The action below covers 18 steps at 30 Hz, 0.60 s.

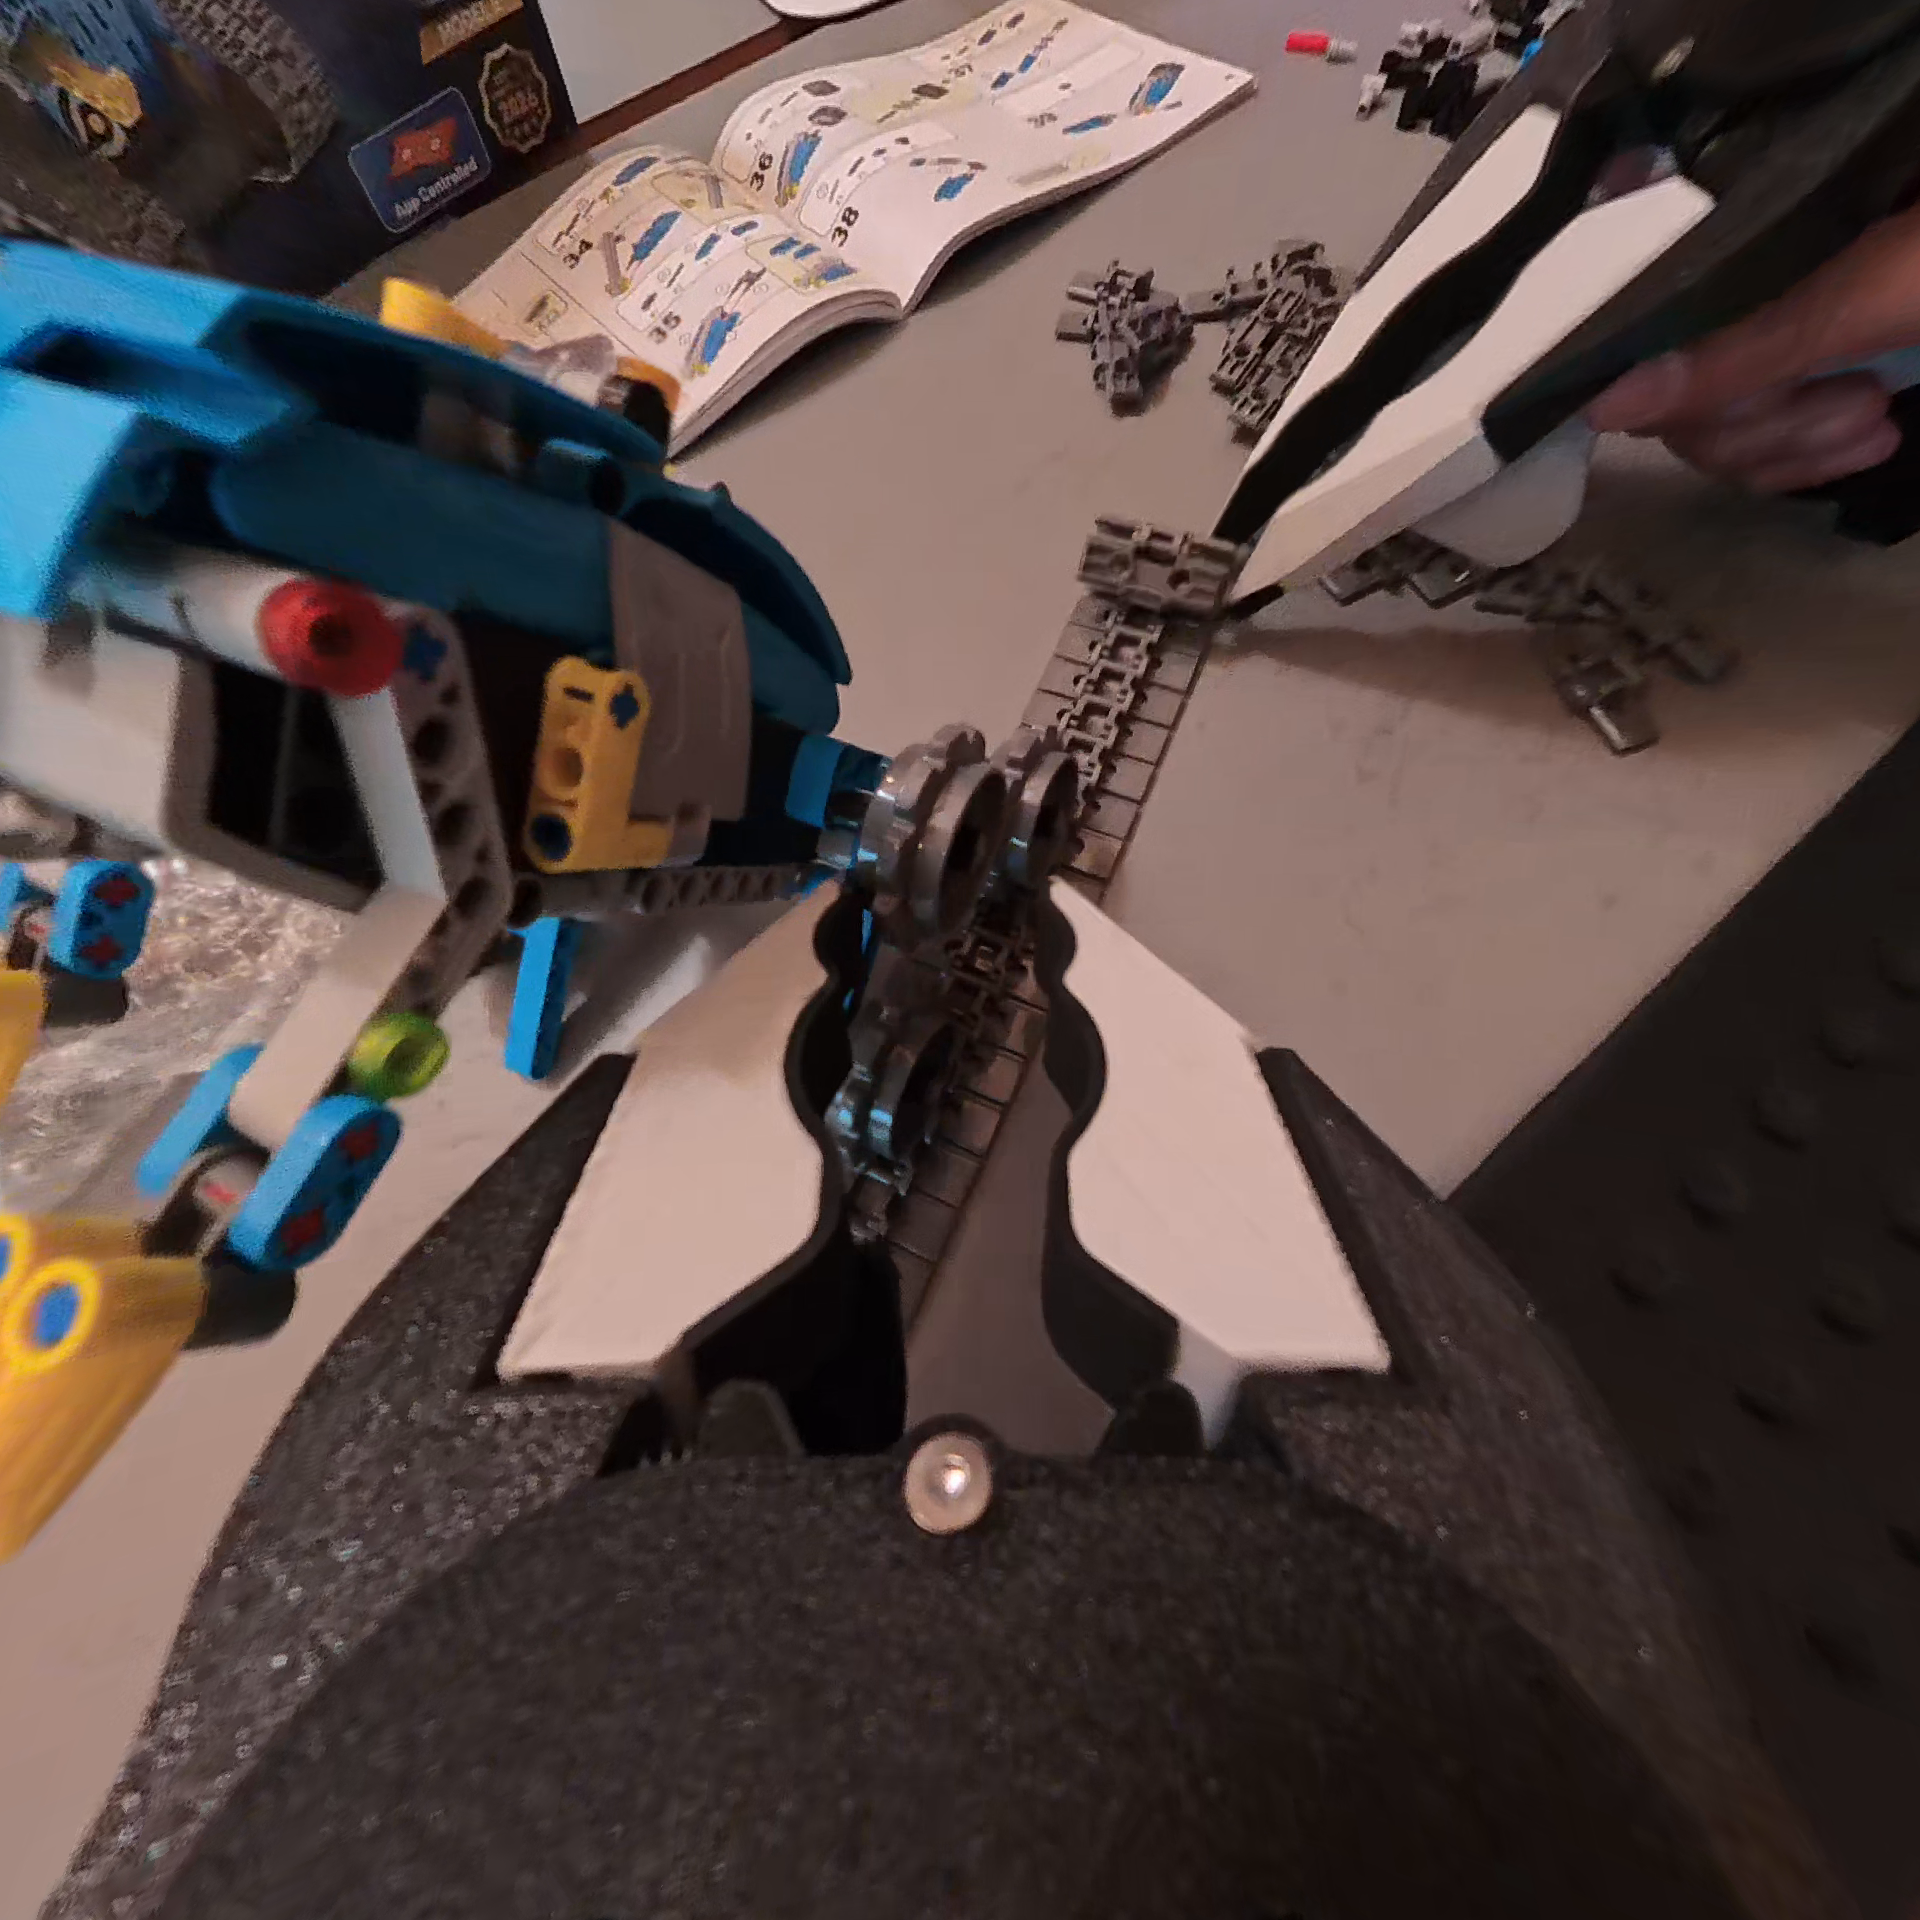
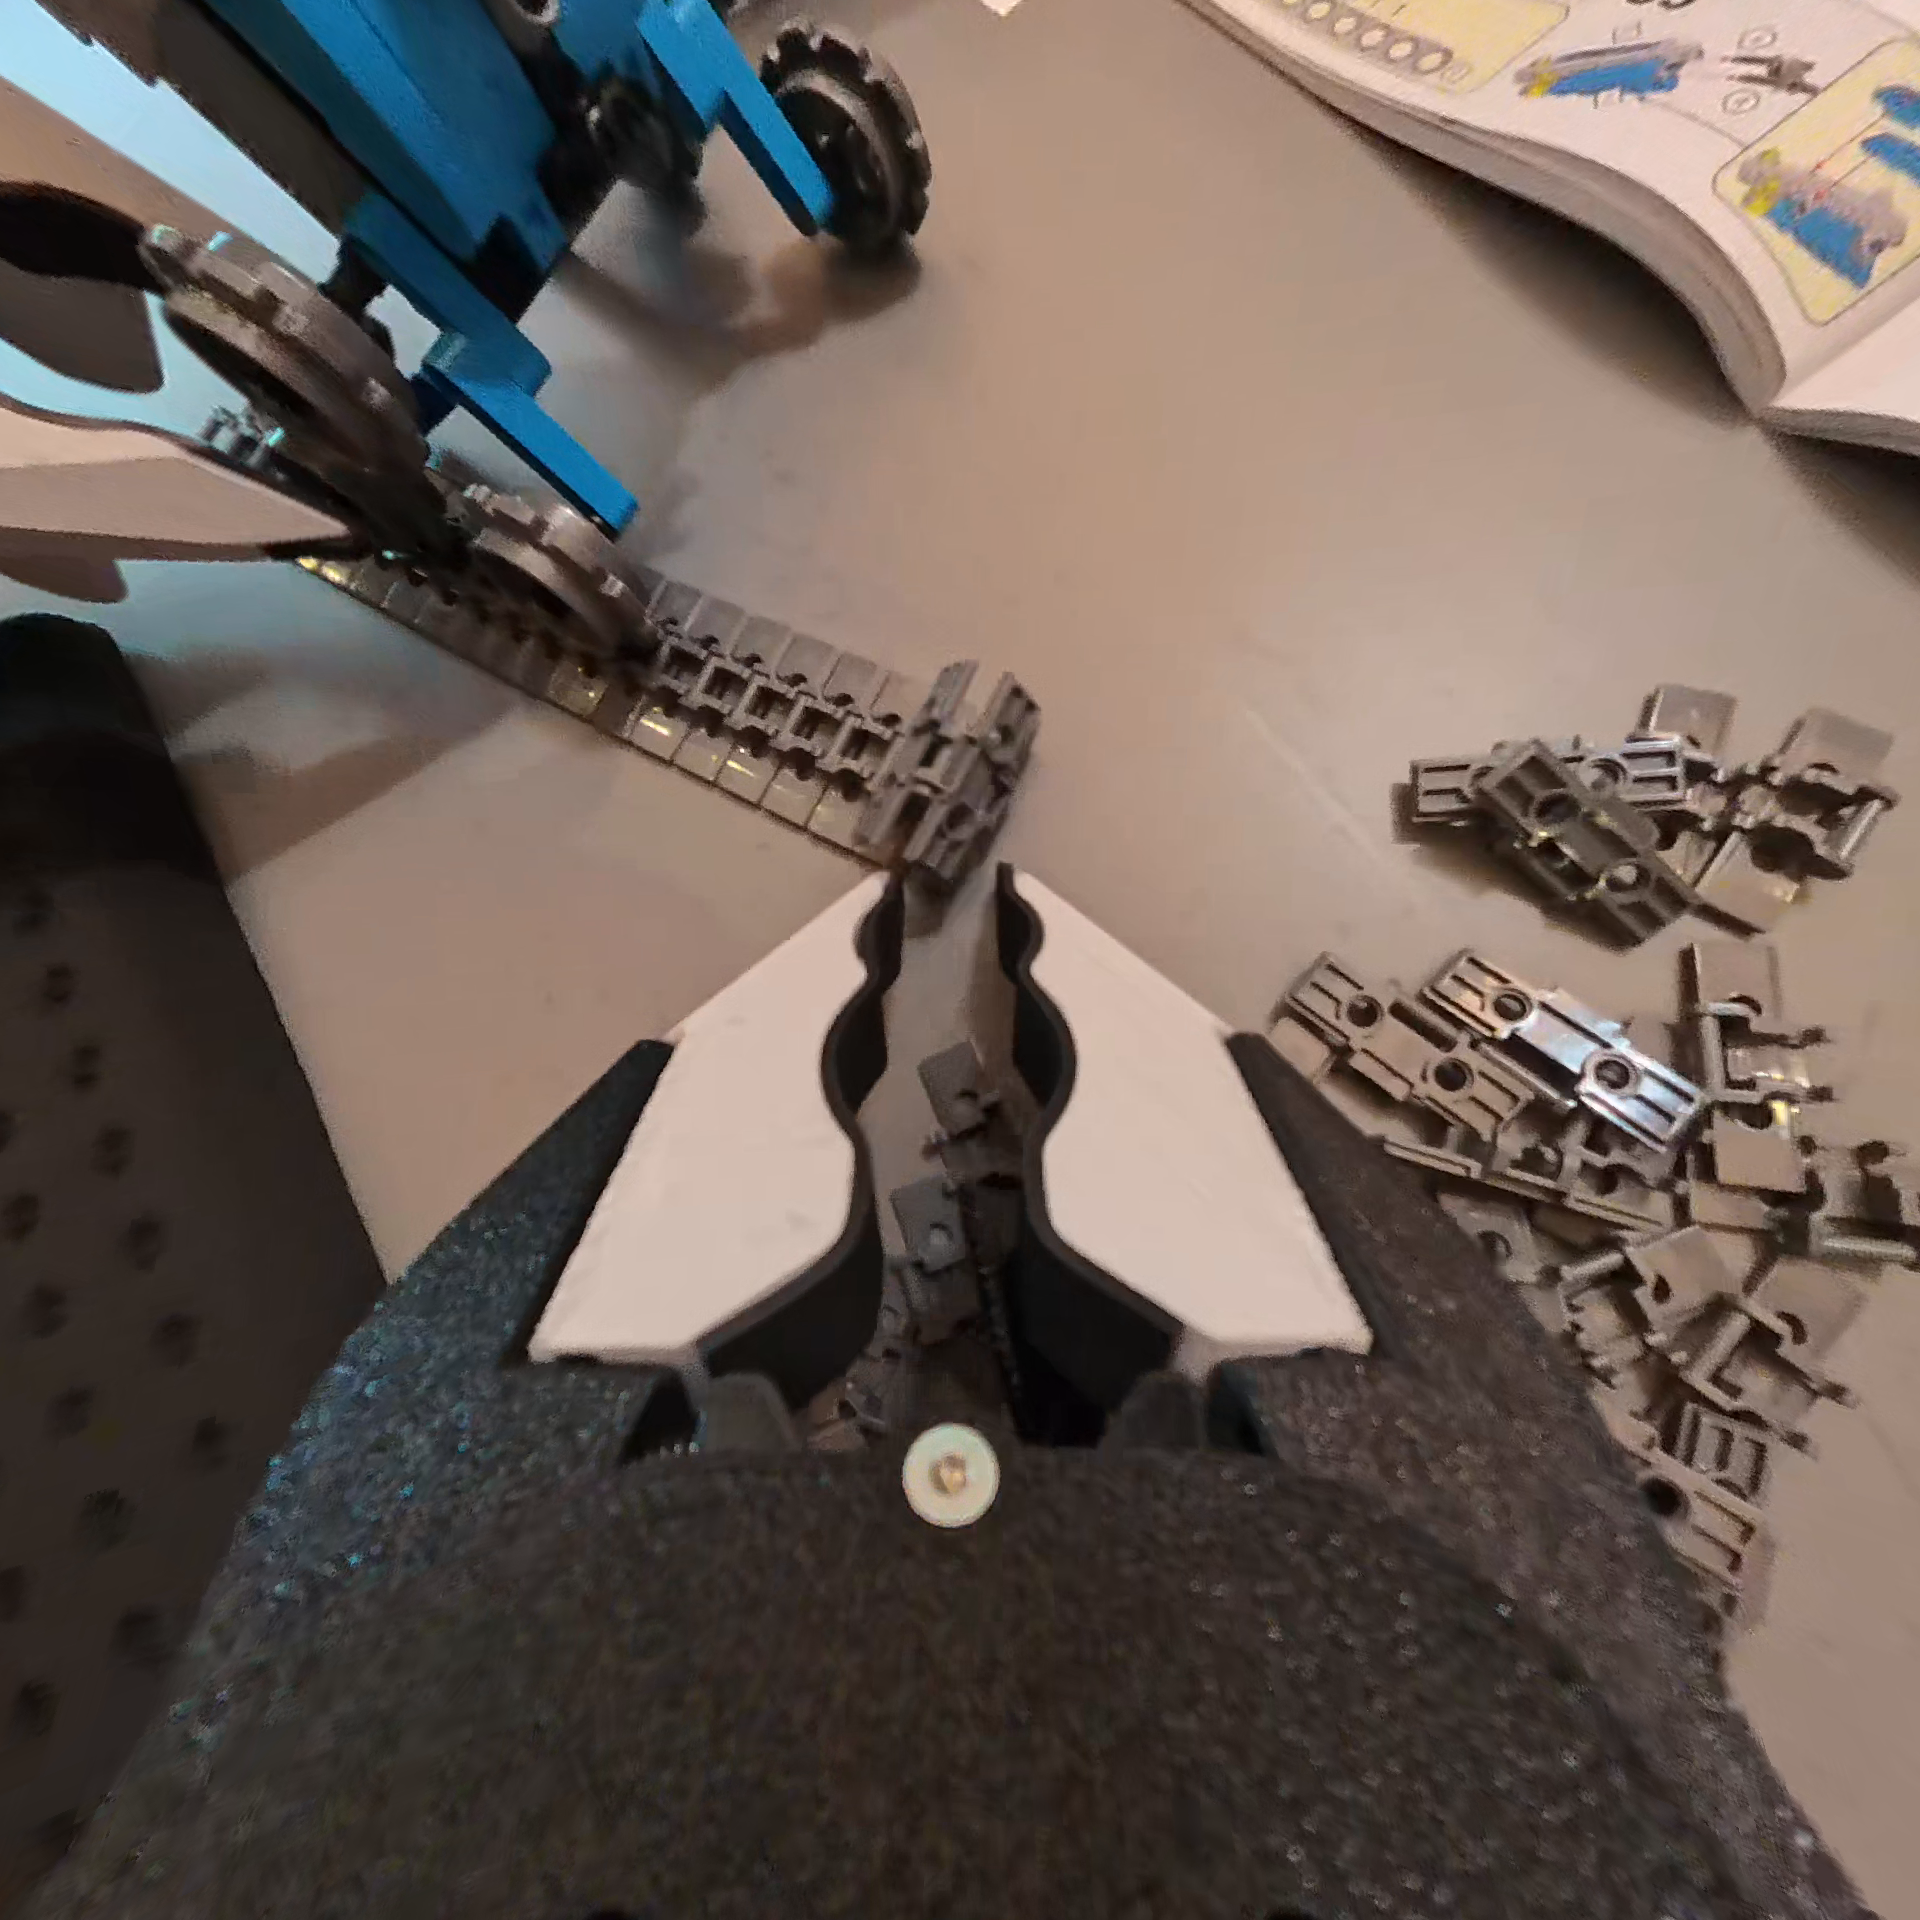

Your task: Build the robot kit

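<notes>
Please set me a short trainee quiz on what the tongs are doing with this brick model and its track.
1. True or false: the left tongs close around the model's grey wheels.
2. What lies just beyond the tips of the right tongs? A: the open booklet. B: the raised end of the track strip. C: a red pin.
3. Fill in: in the right wrist view, the loose grey links lie on the table to the ___ of the right tongs.

Key: 1 true; 2 B; 3 right.
</notes>
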{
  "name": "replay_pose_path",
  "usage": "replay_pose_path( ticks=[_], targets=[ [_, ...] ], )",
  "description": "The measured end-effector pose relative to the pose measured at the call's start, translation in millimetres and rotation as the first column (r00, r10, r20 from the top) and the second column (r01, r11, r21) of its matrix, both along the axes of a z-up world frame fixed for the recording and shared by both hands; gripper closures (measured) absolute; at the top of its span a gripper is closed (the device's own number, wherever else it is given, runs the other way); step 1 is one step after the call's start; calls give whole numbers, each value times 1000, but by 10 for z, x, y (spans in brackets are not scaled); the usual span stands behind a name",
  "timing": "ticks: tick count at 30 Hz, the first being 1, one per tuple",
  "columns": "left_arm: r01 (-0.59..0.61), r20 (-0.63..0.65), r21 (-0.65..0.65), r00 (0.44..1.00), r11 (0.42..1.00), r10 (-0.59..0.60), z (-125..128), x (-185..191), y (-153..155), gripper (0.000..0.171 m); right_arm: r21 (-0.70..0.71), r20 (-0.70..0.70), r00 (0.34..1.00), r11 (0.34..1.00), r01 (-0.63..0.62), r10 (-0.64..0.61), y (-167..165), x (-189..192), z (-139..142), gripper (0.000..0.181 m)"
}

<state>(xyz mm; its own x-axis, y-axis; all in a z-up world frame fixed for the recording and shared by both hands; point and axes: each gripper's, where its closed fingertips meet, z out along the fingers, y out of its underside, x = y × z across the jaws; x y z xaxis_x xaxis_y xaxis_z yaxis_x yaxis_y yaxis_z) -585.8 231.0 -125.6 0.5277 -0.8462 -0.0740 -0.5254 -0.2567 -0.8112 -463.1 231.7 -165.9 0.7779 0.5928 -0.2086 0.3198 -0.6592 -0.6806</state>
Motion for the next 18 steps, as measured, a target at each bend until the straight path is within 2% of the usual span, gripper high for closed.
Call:
replay_pose_path(
  ticks=[4,8,11,15,18],
  targets=[
    [-3,-42,24,999,1000,4,-13,47,51,141,65,102,995,998,7,-14,75,166,35,147],
    [6,-41,13,999,1000,-6,8,137,66,142,122,194,979,989,-82,58,88,115,76,140],
    [18,-57,23,998,1000,-17,2,204,70,142,167,225,968,975,-148,108,46,-37,109,140],
    [34,-64,15,997,999,-33,1,265,76,142,274,315,947,948,-160,68,143,-34,116,142],
    [43,-63,6,997,999,-43,-1,305,79,141,268,314,946,948,-172,83,153,-51,107,146]
  ],
)
